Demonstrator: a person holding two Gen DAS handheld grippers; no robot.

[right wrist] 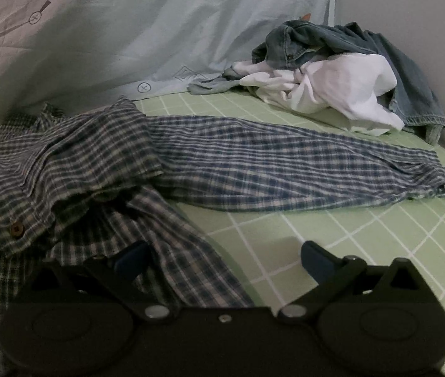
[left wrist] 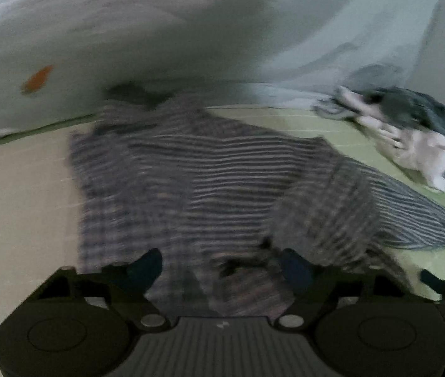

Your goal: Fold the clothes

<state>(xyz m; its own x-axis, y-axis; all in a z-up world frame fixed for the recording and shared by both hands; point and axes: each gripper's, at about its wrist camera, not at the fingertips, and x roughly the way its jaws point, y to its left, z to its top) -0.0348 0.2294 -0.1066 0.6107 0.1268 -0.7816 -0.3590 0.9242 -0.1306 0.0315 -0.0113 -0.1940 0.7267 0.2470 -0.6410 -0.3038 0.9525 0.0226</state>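
Lying rumpled — checked cotton shirt (right wrist: 253, 169)

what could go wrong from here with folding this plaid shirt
The plaid shirt is bunched over itself near the button, so folding now may lock in creases. Its long sleeve reaches toward the pile of jeans and white cloth and could drag into it. Both the right gripper and left gripper are open over fabric and might pinch only one layer.

Blue-and-white plaid shirt (right wrist: 253, 169) is lying rumpled on the bed, one sleeve stretched out flat. Jeans (right wrist: 363, 47) and a white top (right wrist: 332, 94) are heaped behind it.
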